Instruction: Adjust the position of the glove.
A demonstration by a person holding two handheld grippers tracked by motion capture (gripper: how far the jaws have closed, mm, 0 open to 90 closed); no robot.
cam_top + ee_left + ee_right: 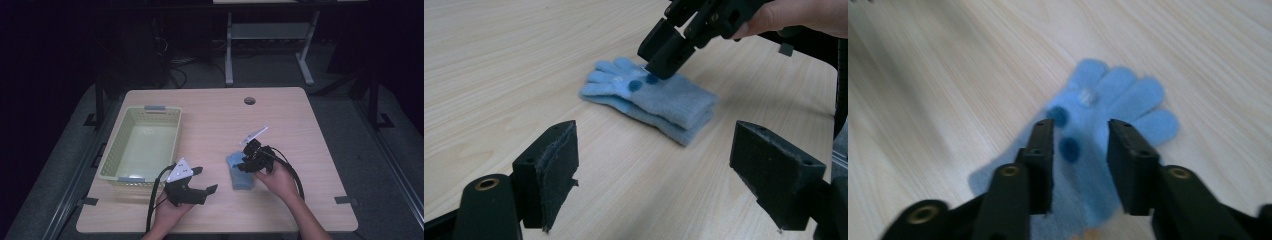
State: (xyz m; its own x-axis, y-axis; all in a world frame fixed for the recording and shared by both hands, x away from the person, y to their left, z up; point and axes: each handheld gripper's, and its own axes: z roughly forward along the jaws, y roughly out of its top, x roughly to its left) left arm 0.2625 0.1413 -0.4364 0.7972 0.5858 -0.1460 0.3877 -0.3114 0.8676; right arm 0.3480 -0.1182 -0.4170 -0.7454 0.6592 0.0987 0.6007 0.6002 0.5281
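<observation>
black jaws of the left gripper (pixel 651 175) are held spread and empty in the foreground, short of the blue glove.

largest first: the wooden table (pixel 280 115) is bare around the work, and the pale green basket (pixel 141 145) is set at its left side, well apart from the glove. the blue glove (pixel 241 172) is laid flat and folded just right of the table's middle, fingers pointed away from the person. the right gripper (pixel 1079 165) is held over it, jaws partly parted, nothing pinched between them as far as can be told. if the jaws are closed this shallow, only the top layer may be caught, and the glove could be unfolded or dropped when lifted. its small dark dots (pixel 1069 149) could be snagged.
</observation>
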